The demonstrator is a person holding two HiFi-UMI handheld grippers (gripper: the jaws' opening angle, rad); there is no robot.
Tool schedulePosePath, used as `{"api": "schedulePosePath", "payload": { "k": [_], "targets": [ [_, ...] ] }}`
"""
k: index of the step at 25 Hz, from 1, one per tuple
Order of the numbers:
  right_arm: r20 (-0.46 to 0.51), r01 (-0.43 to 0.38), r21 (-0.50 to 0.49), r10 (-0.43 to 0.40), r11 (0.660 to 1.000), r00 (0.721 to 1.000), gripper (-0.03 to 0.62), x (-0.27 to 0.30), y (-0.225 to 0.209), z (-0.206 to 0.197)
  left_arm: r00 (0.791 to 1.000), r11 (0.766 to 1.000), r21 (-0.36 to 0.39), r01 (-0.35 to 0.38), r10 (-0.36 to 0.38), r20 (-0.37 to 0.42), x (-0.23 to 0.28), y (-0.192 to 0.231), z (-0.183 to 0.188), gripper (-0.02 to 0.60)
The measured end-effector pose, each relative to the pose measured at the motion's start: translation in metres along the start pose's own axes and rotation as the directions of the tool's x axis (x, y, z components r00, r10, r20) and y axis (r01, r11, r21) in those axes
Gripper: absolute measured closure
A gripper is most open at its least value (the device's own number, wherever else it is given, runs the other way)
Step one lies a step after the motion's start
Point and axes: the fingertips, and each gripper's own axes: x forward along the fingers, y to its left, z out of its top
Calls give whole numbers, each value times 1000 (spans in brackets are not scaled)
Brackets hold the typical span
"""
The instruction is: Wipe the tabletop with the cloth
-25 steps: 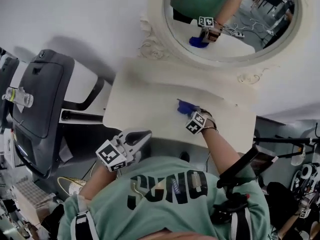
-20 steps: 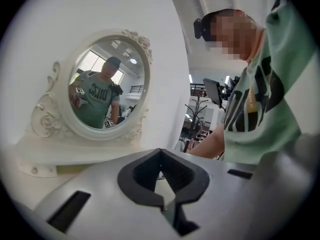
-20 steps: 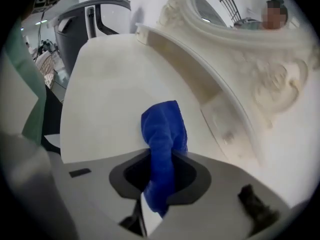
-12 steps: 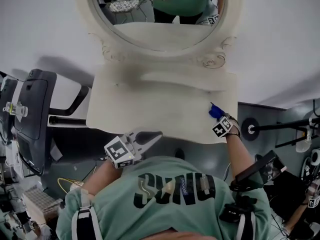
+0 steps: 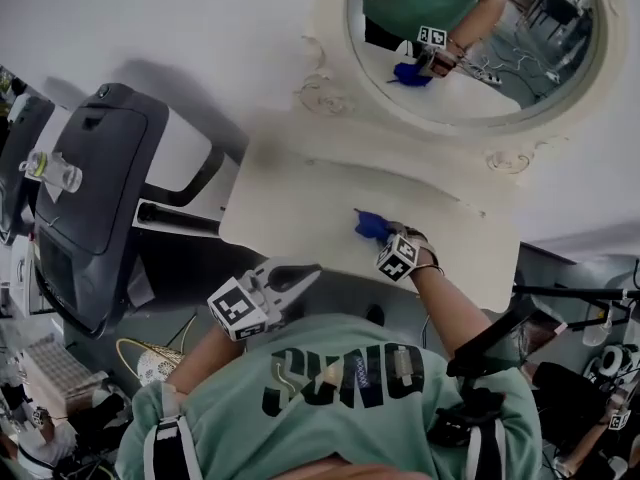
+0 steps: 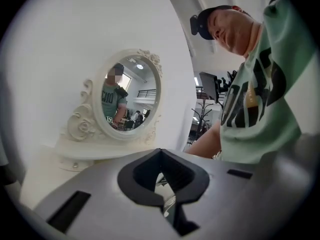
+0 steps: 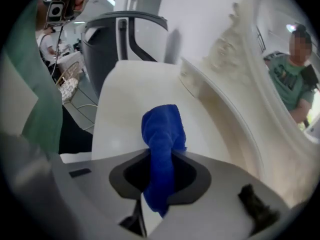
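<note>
The blue cloth lies bunched on the cream tabletop, about mid-depth and right of centre. My right gripper is shut on the cloth, whose free end presses on the surface. In the right gripper view the cloth runs out between the shut jaws of the right gripper onto the tabletop. My left gripper hangs in front of the table's near edge, off the surface. In its own view the left gripper holds nothing and its jaws meet.
An oval mirror in an ornate cream frame stands at the back of the table against the white wall. A dark treadmill with a clear bottle on it stands left of the table. Black stands and clutter sit at the right.
The right gripper swept the cloth out to the table's right front corner, then back toward the middle. The left gripper stayed by the near edge. The head view swung left and back.
</note>
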Motion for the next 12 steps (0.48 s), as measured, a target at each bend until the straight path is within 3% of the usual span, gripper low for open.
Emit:
{"api": "schedulePosePath", "payload": {
  "k": [3, 6, 9, 12],
  "targets": [
    [69, -61, -150, 72, 987, 995, 514, 43, 55, 143, 996, 996, -3, -92, 92, -4, -83, 45, -1, 572],
    [102, -91, -236, 118, 967, 988, 514, 72, 93, 246, 983, 982, -20, -186, 186, 7, -152, 78, -5, 572],
    [78, -98, -291, 126, 952, 989, 514, 92, 109, 290, 966, 965, -52, -255, 257, 32, -194, 94, -8, 572],
    [46, -109, -307, 129, 945, 991, 514, 103, 111, 288, 960, 959, -74, -275, 278, 41, -209, 96, -16, 572]
  ]
}}
